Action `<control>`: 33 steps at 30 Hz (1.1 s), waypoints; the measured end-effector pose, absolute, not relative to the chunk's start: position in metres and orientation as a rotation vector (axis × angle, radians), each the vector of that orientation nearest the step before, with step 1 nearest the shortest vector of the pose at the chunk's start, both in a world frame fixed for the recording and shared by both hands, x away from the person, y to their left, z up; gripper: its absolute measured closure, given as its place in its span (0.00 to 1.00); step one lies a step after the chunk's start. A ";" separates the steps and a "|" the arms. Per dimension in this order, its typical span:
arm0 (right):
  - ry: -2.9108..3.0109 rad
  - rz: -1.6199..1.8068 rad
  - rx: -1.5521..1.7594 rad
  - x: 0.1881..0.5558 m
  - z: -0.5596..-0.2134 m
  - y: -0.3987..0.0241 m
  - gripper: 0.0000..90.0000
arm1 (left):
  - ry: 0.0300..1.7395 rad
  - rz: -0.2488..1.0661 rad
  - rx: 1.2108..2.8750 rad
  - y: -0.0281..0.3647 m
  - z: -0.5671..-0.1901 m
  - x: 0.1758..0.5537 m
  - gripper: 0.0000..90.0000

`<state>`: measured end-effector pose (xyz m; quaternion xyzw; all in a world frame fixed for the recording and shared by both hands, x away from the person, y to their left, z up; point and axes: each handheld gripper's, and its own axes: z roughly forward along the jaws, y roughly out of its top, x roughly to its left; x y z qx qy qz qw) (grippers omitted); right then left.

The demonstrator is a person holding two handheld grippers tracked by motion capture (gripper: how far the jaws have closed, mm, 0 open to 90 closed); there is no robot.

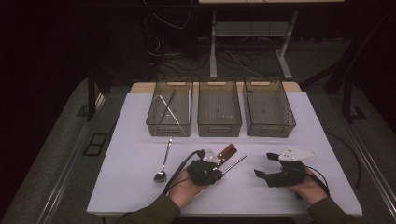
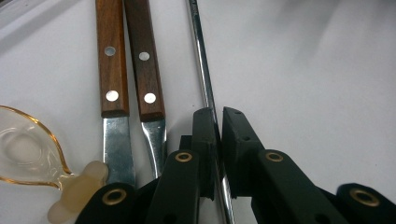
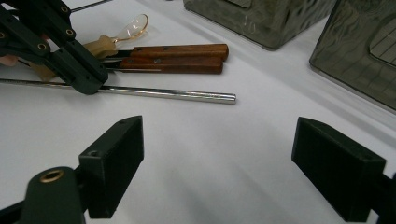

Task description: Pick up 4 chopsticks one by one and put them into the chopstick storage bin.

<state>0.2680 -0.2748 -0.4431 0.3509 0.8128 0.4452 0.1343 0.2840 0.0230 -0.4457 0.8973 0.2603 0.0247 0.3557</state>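
left gripper view: a thin metal rod [image 2: 205,70], prob a steel chopstick, runs straight ahead from between the two black jaws toward the top of frame. its long axis lines up with the gripper's own pointing direction, so it's pinched partway along, with a short stretch passing back under the gripper body. the left gripper [image 2: 218,133] is clenched on the rod, jaws nearly together w/ only the rod's width between them.

the rod lies flat on the white bench [image 2: 317,70], or v. close to it; can't tell if it's lifted yet. just to its left lie two wooden-handled knives [image 2: 128,60], side by side, parallel to the rod, handles pointing away from the gripper. left of those sits a clear plastic spoon [image 2: 28,149] w/ a pale handle.

high view: the rod [image 1: 235,164] slants up and to the right from the left gripper [image 1: 205,171], near the bench's front middle. a metal spoon [image 1: 164,161] lies well off to the left. three clear bins stand in a row at the back; the left bin [image 1: 169,106] already holds some long thin utensils, and it's up and left of the gripper.

right gripper view: the right gripper [image 3: 217,154] is released, jaws wide apart, nothing between them, facing the rod's free end [image 3: 224,97] across bare bench. the left hand is the one on the rod; the right one is near but apart.
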 end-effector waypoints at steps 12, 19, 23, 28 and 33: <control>2.356 1.290 1.014 0.268 -0.443 -0.274 0.19 | 0.713 0.045 2.305 0.024 -0.445 0.285 0.95; 2.353 1.293 1.014 0.268 -0.443 -0.275 0.19 | 0.702 0.034 2.299 0.023 -0.445 0.284 0.95; 2.354 1.292 1.015 0.268 -0.443 -0.275 0.19 | 0.701 0.025 2.283 0.024 -0.442 0.284 0.95; 2.355 1.291 1.015 0.268 -0.443 -0.275 0.19 | 0.706 -0.020 2.237 0.027 -0.437 0.284 0.95; 2.349 1.294 1.013 0.268 -0.443 -0.275 0.19 | 0.716 -0.030 2.198 0.031 -0.431 0.285 0.95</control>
